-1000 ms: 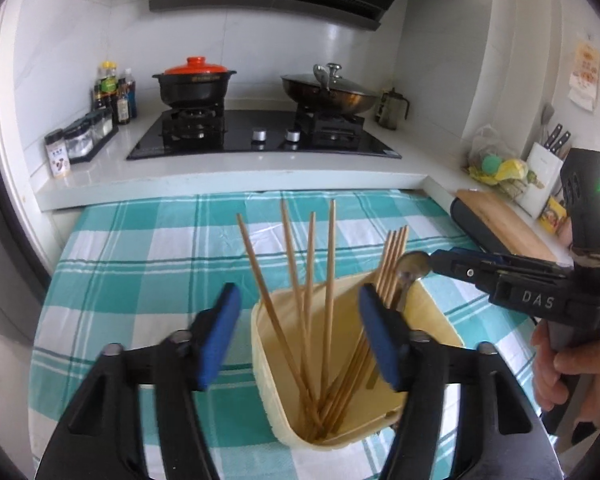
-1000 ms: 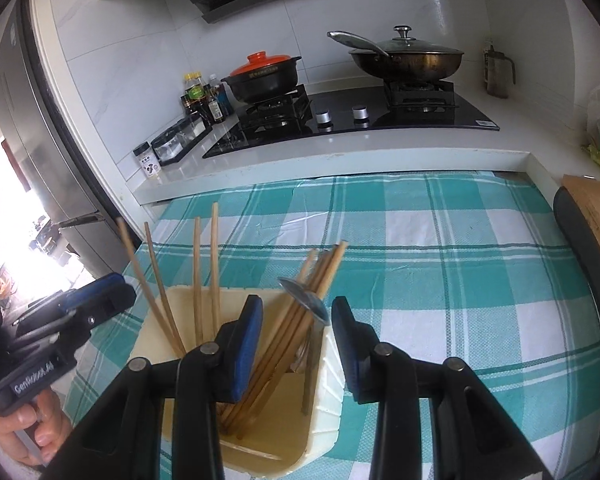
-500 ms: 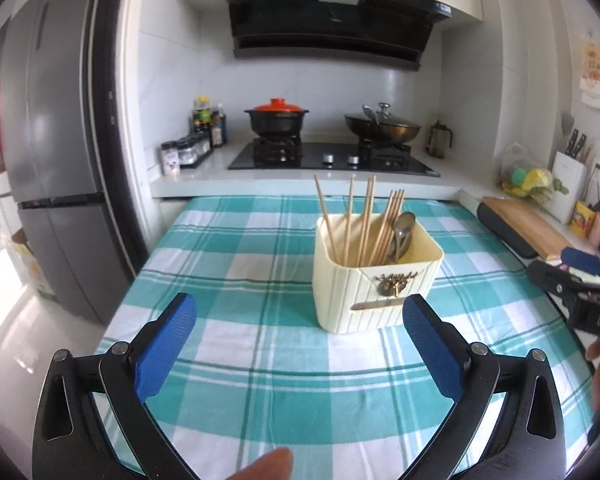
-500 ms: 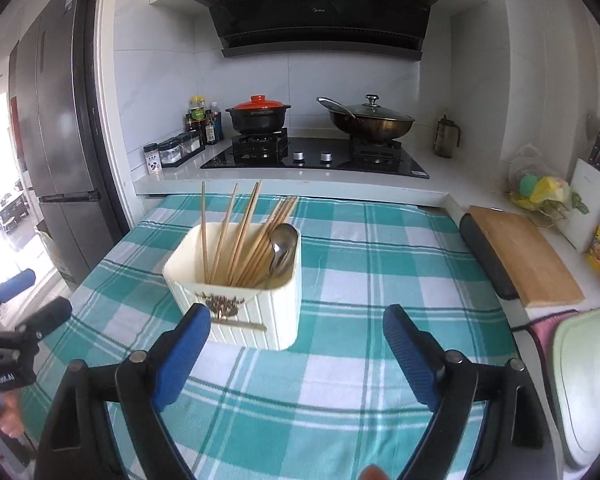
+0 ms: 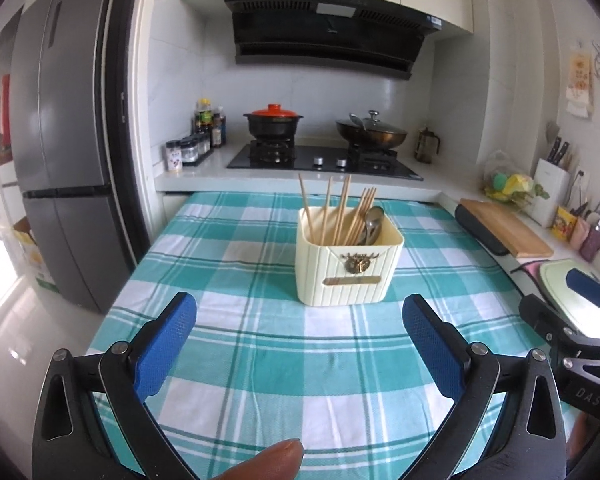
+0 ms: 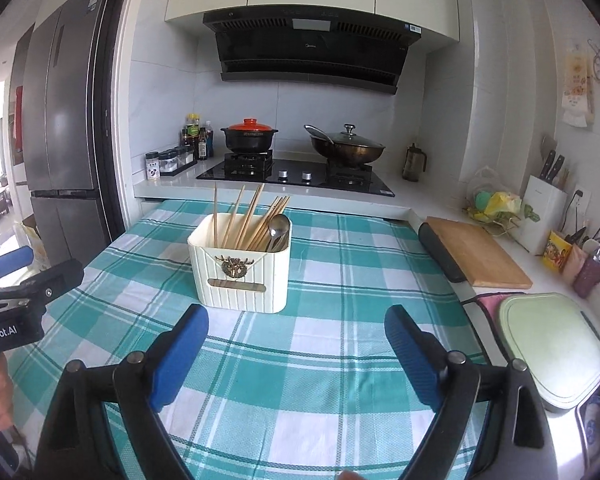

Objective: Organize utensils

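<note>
A cream ribbed utensil holder (image 5: 348, 270) stands on the teal checked tablecloth (image 5: 260, 360); it also shows in the right wrist view (image 6: 242, 276). It holds several wooden chopsticks (image 5: 342, 210) and metal spoons (image 5: 372, 222), all upright or leaning. My left gripper (image 5: 300, 344) is open and empty, well short of the holder. My right gripper (image 6: 296, 352) is open and empty too, held back from the holder. Each gripper shows at the edge of the other's view.
A stove (image 5: 324, 160) with a red-lidded pot (image 5: 274, 122) and a wok (image 5: 370, 134) is behind the table. A wooden cutting board (image 6: 476, 252) and a green board (image 6: 556, 344) lie on the right counter. A fridge (image 5: 60, 160) stands at left.
Both grippers have pulled back and up from the holder and opened wide. The spoon the right gripper held over the holder now stands inside it.
</note>
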### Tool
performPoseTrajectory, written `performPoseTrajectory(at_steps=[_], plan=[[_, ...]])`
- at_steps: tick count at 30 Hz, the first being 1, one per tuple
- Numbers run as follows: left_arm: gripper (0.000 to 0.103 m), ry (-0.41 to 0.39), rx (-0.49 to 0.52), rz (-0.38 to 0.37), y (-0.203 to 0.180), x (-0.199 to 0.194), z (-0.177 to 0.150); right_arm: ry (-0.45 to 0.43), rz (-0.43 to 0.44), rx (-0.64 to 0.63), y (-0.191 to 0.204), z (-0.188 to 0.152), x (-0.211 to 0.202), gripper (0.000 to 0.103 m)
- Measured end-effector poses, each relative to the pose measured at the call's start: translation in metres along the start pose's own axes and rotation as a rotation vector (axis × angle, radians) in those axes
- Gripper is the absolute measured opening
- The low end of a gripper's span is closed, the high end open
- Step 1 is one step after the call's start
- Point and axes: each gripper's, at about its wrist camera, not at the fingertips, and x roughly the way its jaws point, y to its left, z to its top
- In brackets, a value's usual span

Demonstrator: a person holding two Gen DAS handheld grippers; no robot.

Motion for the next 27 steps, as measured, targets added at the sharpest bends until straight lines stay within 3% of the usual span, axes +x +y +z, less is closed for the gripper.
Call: performPoseTrajectory(at_steps=[6,10,14,27], plan=[[0.103,0.005,-0.006,0.007,-0.002,-0.012,-0.004,-0.004,-0.001,0.003,0.004,0.0,-0.013,0.092],[0.103,0.005,0.004,0.068,-0.001,-0.015,-0.006,0.003,-0.005,0.01,0.007,0.0,-0.015,0.103],[0.103,0.026,0.001,0.103,0.002,-0.013,-0.007,0.004,0.003,0.021,0.01,0.001,-0.019,0.103],[0.103,0.056,0.063,0.122,-0.008,-0.009,-0.011,0.033,-0.035,0.045,0.009,-0.002,-0.015,0.103]])
